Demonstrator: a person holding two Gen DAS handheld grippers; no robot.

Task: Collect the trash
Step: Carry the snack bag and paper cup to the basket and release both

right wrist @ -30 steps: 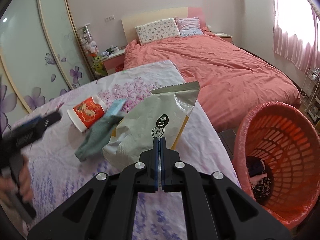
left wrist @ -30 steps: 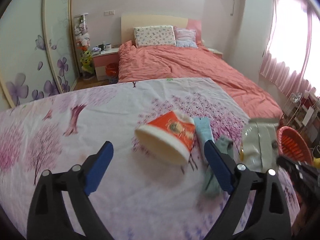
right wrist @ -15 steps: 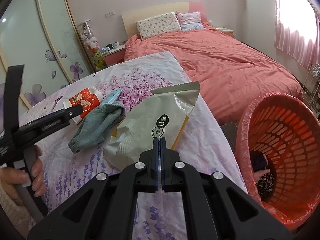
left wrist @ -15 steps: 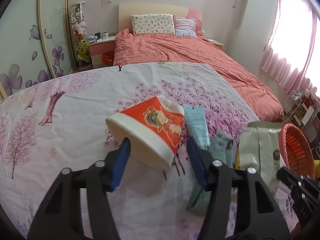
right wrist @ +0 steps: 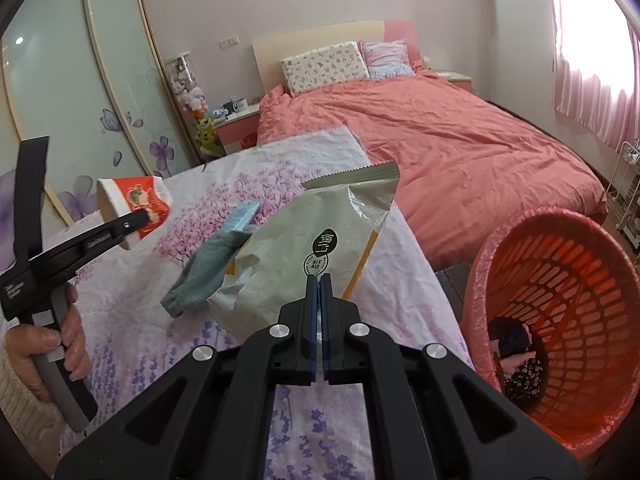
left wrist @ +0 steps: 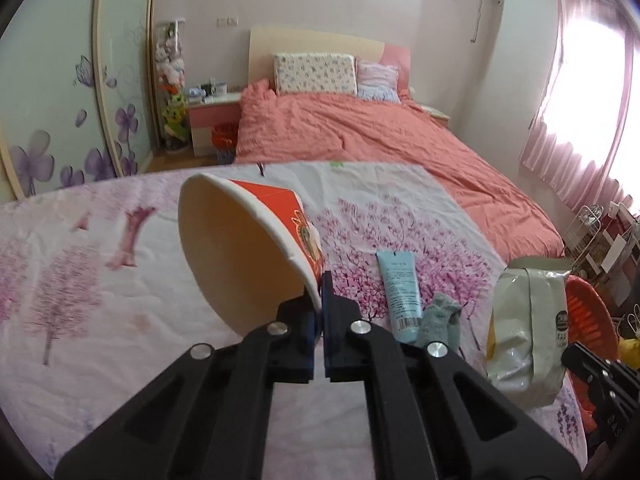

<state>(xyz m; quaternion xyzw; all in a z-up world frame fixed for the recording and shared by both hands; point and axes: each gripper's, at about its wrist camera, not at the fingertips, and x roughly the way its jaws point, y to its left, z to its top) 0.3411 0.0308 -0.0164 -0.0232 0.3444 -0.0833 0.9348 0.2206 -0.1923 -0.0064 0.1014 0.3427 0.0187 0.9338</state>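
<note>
My left gripper (left wrist: 320,304) pinches one paper cup (left wrist: 240,248); my right gripper (right wrist: 319,308) clamps one foil bag (right wrist: 304,240); one sock (right wrist: 208,264) and one tube (left wrist: 400,288) lie beyond.

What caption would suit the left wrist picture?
Left gripper pinches the rim of a red paper cup above a floral bedspread.

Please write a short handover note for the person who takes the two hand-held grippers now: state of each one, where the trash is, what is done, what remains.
Left hand-held gripper: has just closed on the rim of the red paper cup, which is lifted off the flowered sheet.
Right hand-held gripper: shut on the silver snack bag.
Orange basket stands at the right, some items already inside.
On the sheet: blue tube, grey-green sock.
Left to do: drop cup and bag into the basket, probably the tube too.
</note>
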